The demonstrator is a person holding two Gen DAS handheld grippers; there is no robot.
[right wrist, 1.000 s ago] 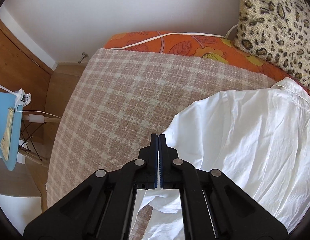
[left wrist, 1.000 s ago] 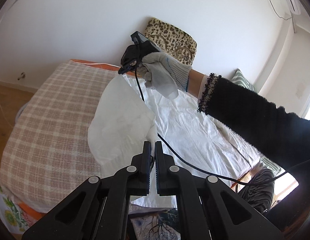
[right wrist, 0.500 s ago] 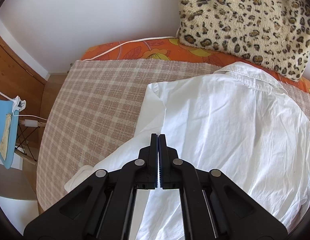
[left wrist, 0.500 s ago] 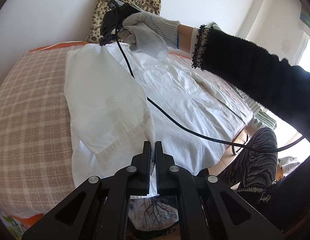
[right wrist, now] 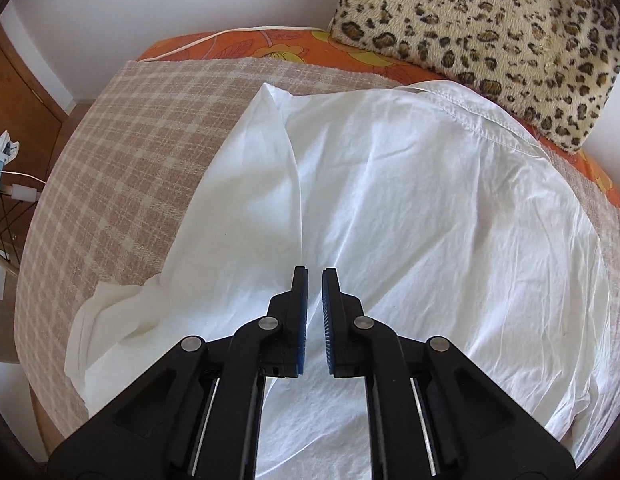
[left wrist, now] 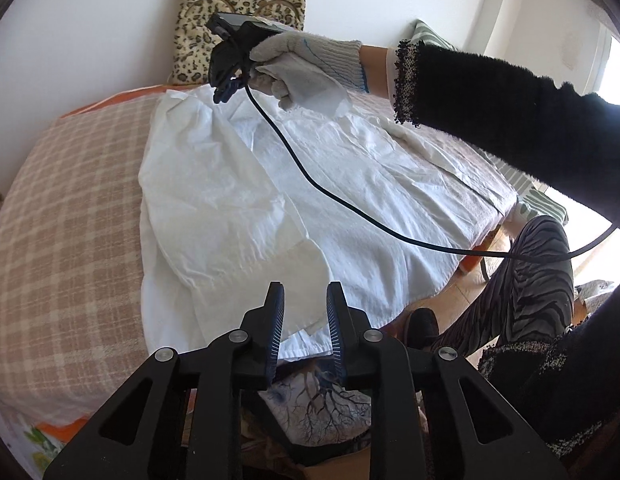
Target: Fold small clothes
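white shirt spread flat on the plaid bed cover, one sleeve folded across it, left gripper jaws opening just above the hem, right gripper jaws opening over the shirt, nothing between either pair

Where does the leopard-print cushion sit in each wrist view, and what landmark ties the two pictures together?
Left wrist view: the leopard-print cushion is at top centre, against the wall, partly behind the right gripper.
Right wrist view: the cushion fills the top right corner.
Shared landmark: the white shirt spread on the checked blanket.
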